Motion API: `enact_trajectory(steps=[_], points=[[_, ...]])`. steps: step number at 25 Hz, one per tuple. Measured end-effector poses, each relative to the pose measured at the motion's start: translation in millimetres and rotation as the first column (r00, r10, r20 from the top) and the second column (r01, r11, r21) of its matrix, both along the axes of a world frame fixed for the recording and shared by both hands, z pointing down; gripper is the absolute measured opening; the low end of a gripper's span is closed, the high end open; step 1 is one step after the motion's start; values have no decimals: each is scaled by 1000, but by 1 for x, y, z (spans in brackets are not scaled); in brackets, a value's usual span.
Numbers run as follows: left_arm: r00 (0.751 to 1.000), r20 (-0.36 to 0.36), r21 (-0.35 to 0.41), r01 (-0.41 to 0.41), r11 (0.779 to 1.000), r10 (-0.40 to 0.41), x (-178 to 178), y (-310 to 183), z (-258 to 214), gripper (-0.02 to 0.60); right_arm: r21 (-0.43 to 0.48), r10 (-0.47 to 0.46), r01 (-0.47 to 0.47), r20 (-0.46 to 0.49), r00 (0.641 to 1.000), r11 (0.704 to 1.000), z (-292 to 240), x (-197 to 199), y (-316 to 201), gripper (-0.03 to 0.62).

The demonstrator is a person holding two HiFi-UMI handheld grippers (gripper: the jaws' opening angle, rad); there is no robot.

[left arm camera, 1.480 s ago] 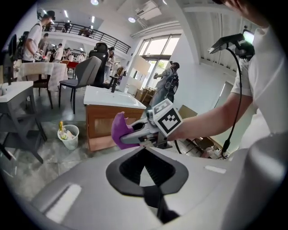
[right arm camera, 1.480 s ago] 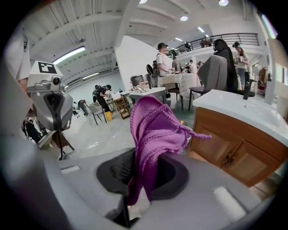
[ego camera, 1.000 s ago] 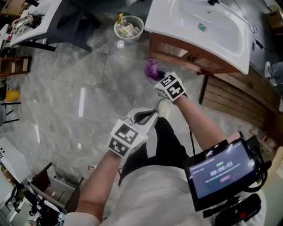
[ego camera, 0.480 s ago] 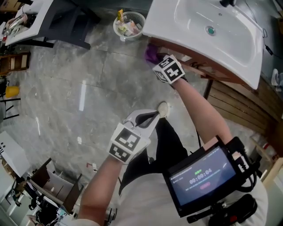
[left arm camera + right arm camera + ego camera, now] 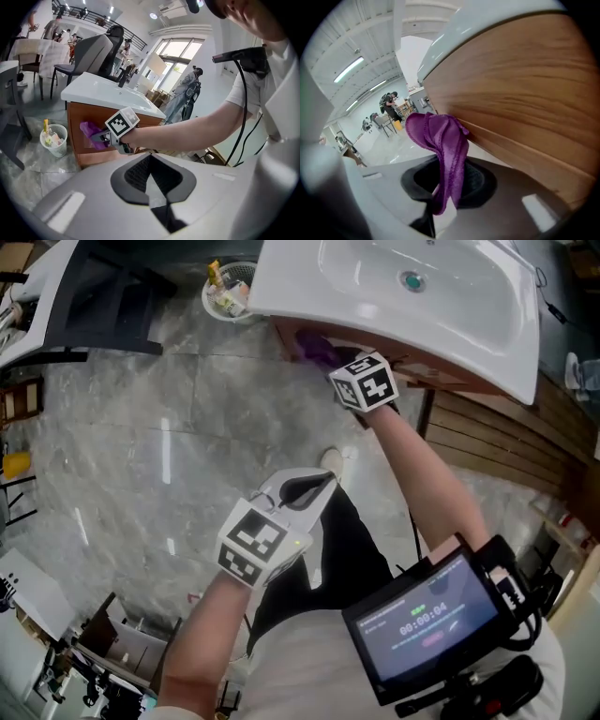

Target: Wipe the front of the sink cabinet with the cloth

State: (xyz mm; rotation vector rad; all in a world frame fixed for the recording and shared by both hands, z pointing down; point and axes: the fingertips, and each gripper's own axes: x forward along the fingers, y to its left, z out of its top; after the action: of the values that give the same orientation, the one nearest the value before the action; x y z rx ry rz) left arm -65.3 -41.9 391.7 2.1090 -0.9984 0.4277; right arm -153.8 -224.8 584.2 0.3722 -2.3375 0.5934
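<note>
The purple cloth point(image 5: 312, 346) is bunched in my right gripper point(image 5: 330, 362), which is shut on it. The cloth point(image 5: 440, 143) touches the wooden front of the sink cabinet point(image 5: 520, 103), just under the white sink basin point(image 5: 403, 306). From the left gripper view, the right gripper point(image 5: 101, 137) holds the cloth point(image 5: 89, 133) against the upper left part of the cabinet front point(image 5: 77, 119). My left gripper point(image 5: 307, 487) is held back near the person's body, shut with nothing in it, well away from the cabinet.
A small waste basket point(image 5: 228, 292) with rubbish stands on the marble floor left of the cabinet. Wooden slats point(image 5: 487, 446) lie to the cabinet's right. The person's shoe point(image 5: 330, 461) is below the cabinet. A dark office chair point(image 5: 93, 51) stands behind the sink.
My right gripper has carried the cloth up and forward from off the floor side to the cabinet front under the basin. The left gripper has stayed about where it was.
</note>
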Motion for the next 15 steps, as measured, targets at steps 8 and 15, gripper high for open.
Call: enact_trajectory(steps=[8,15], points=[[993,1,-7,-118,993,118,40,-11,8,6,-29,218,-218,24,976,976,-5,99,-33,83],[980,1,2,-199,980,199,77,-14,4,6,-28,347,-346,18,938,938,-10,183,-44,83]])
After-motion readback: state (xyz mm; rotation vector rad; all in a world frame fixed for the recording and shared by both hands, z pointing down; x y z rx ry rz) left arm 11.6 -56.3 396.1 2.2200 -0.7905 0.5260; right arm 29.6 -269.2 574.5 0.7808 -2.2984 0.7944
